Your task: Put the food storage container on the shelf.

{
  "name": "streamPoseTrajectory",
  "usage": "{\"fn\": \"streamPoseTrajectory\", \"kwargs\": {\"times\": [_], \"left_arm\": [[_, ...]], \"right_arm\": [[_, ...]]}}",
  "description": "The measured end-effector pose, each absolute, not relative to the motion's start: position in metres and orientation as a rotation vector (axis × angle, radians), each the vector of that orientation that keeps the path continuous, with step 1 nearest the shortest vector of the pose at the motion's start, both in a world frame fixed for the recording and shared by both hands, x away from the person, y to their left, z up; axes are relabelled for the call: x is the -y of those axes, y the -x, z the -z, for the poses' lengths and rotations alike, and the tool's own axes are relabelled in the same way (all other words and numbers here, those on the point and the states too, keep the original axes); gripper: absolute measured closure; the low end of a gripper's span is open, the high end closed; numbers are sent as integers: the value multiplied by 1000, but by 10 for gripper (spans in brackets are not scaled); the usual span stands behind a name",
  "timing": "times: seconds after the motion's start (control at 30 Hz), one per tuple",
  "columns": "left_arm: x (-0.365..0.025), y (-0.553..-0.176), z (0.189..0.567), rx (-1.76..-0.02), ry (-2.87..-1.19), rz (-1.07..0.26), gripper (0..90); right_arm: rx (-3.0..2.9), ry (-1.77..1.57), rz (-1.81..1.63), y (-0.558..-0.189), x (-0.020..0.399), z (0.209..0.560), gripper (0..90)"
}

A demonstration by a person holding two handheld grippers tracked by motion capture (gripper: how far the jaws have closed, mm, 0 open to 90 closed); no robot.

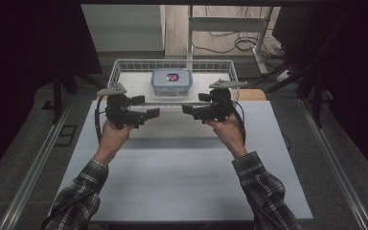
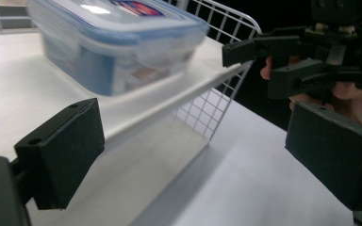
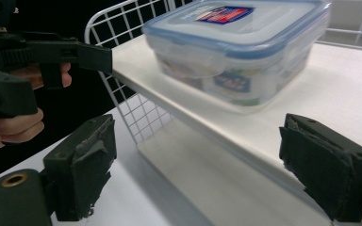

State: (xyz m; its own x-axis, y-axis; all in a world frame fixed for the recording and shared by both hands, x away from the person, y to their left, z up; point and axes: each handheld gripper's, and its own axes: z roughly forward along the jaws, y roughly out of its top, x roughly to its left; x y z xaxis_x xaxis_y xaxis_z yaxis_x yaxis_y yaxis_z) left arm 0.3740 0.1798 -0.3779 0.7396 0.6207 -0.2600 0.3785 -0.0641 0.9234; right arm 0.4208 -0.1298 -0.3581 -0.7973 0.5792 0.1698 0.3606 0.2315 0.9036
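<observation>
We hold left gripper (image 1: pixel 148 113) and right gripper (image 1: pixel 188 109) mid-frame, both jaws spread, gripping nothing. Clear blue-rimmed plastic lidded box (image 1: pixel 171 82) sits upper centre on white board in white wire basket (image 1: pixel 116 68). Risk — jaws closing unevenly on board edge could tip board, sliding box off.

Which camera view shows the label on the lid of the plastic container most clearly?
The right gripper view: there the plastic container is close and sharp, and the label lies in full sight. In the left gripper view the container is blurred and the label cut off at the top edge. In the high view it is small and far.
</observation>
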Motion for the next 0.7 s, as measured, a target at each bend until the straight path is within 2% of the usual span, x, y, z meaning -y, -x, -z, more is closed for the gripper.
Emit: {"fn": "streamPoseTrajectory", "kwargs": {"times": [0.27,0.7], "left_arm": [[-172,-353,386,-782,-1729,-291,23],[-168,-334,426,-823,-1761,-286,20]], "right_arm": [[-2317,-830,-1585,-404,127,364,84],[-2354,-775,-1550,-380,128,391,45]]}}
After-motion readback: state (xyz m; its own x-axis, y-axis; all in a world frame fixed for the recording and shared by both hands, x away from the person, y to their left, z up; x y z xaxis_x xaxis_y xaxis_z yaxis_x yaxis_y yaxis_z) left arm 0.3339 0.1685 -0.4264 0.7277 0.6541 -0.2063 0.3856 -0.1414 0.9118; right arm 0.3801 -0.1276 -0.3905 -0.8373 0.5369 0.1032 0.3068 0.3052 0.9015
